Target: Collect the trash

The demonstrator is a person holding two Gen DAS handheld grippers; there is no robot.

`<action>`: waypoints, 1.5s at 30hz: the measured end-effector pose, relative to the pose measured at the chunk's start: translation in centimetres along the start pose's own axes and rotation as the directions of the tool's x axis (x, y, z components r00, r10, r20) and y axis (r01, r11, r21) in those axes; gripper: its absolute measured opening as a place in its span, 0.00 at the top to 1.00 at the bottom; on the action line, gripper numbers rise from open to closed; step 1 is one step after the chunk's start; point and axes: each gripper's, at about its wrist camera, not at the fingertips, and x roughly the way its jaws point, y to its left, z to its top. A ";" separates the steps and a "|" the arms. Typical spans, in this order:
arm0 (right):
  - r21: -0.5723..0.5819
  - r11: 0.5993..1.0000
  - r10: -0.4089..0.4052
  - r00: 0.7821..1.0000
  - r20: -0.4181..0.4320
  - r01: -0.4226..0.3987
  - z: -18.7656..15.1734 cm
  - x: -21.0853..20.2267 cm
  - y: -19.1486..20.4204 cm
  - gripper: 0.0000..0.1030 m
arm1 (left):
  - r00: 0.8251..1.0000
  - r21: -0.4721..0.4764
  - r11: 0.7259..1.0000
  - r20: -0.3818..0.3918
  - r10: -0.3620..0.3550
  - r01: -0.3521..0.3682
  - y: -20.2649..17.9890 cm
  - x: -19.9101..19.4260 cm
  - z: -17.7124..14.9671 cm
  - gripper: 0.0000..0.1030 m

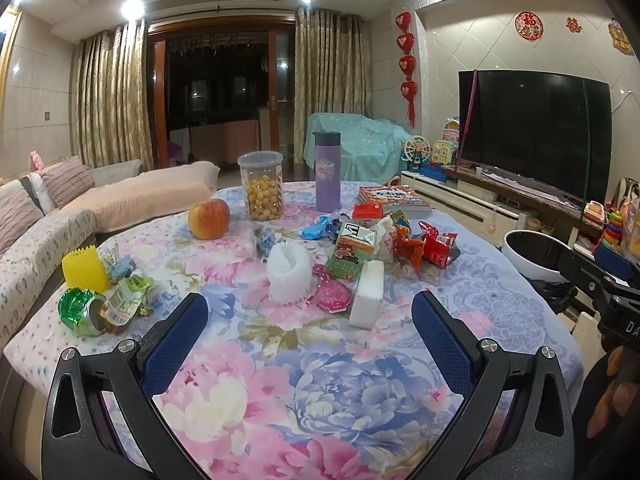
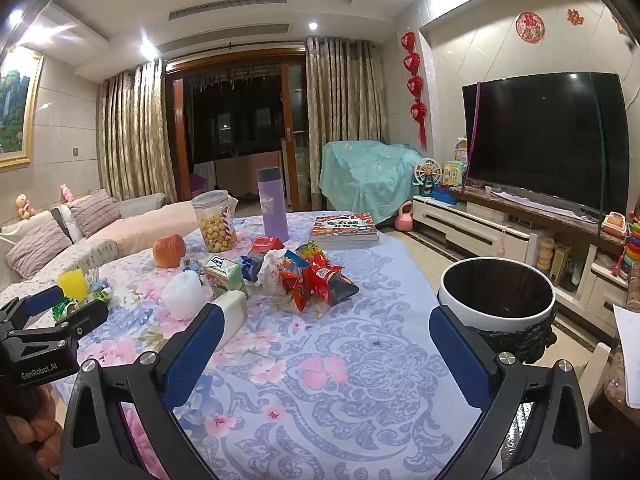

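You are holding both claws released and empty over the floral-clothed counter: left claw, right claw. The heap of red crinkled snack wrappers is lying mid-counter; the white-rimmed black-lined trash bin is standing beside its right edge.

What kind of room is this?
Most likely a home living room. There is a covered sofa with cushions, a big television on a low stand, and a table with a flowered tablecloth holding snacks and wrappers.
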 end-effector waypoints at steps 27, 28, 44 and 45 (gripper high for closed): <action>0.010 1.000 0.017 1.000 -0.022 -0.017 -0.1 0.6 0.0 0.00 | 1.000 -0.007 1.000 -0.013 -0.004 0.004 0.1 0.6 -0.3 0.00; 0.010 1.000 0.018 1.000 -0.024 -0.018 -0.2 0.6 0.1 0.00 | 1.000 -0.008 1.000 -0.017 -0.005 0.005 0.1 0.8 -0.3 0.00; 0.036 0.993 0.117 0.986 -0.119 -0.114 -0.8 3.8 1.6 0.00 | 0.992 -0.033 0.999 -0.123 0.018 -0.022 3.4 4.9 -1.2 0.00; 0.041 0.991 0.131 0.983 -0.132 -0.127 -0.9 4.1 1.8 0.00 | 0.991 -0.036 0.999 -0.130 0.023 -0.028 3.8 5.4 -1.1 0.00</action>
